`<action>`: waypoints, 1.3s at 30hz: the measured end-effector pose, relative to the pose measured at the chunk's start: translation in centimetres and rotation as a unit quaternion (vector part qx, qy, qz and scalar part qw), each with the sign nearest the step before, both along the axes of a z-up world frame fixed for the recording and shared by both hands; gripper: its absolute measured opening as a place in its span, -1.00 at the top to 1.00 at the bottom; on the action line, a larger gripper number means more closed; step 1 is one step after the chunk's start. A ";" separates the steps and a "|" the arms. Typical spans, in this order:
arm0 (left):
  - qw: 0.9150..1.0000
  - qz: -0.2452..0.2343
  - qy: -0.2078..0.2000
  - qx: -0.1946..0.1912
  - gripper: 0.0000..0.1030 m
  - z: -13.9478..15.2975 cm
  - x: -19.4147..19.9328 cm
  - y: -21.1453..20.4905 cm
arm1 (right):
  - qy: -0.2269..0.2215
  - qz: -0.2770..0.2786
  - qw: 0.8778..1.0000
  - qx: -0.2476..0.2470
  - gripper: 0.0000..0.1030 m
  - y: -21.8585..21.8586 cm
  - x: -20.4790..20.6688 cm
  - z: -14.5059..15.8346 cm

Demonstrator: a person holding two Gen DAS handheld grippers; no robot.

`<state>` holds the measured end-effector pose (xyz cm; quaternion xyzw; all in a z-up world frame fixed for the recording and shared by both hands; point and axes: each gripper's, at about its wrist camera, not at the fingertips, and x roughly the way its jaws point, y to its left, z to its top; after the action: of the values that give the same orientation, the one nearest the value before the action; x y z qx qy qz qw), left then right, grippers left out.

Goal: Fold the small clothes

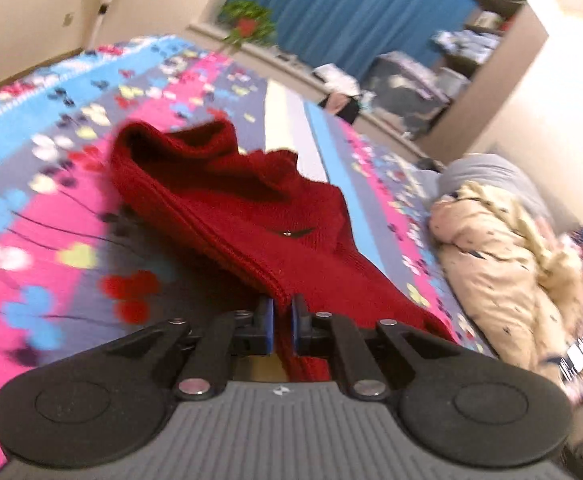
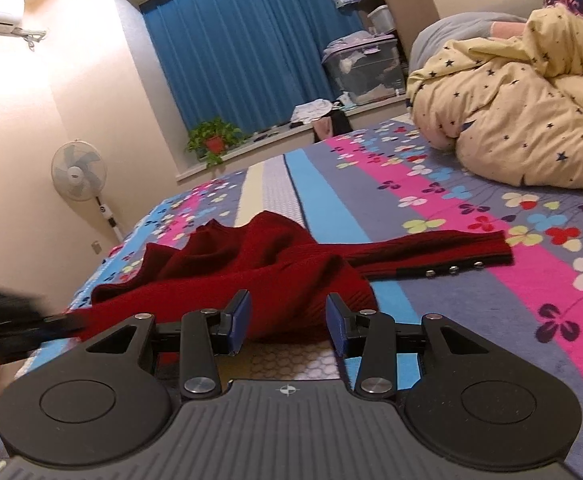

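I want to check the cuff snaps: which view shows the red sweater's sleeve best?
The right wrist view: the sleeve lies stretched across the bedspread with three snaps along its cuff visible. The left wrist view shows only the bunched red sweater; no outstretched sleeve can be made out there.

The red sweater (image 1: pixel 231 204) passed between the left gripper's (image 1: pixel 282 316) pads, its pinched hem hidden beneath that gripper's body, while in the right wrist view the left gripper (image 2: pixel 15 324) was a dark blur cut off by the frame edge, left of the right gripper (image 2: pixel 287 320).
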<state>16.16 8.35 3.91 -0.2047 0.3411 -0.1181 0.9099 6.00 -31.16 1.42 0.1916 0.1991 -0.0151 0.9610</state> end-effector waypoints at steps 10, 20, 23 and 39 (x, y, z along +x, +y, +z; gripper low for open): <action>0.994 0.030 0.078 0.076 0.84 -2.9 -10.1 16.3 | 0.009 -0.032 0.999 -0.004 0.16 -2.5 -0.2 0.4; 0.982 0.100 0.147 0.060 -0.11 -6.5 -6.4 18.4 | 0.198 0.050 0.979 0.009 -0.06 -2.7 12.8 -9.1; 0.978 0.097 0.172 0.062 -0.11 -8.0 -5.2 17.6 | 0.224 0.060 0.973 -0.020 -0.10 -1.5 14.1 -11.6; 0.990 0.032 0.121 0.070 0.85 -6.9 -7.2 14.6 | 0.003 -0.002 1.000 0.008 0.90 -5.7 -2.5 0.4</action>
<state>8.93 22.90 -3.04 -0.1636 0.4494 -0.0395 0.8773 3.46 -36.90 1.85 0.1992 0.2013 -0.0156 0.9589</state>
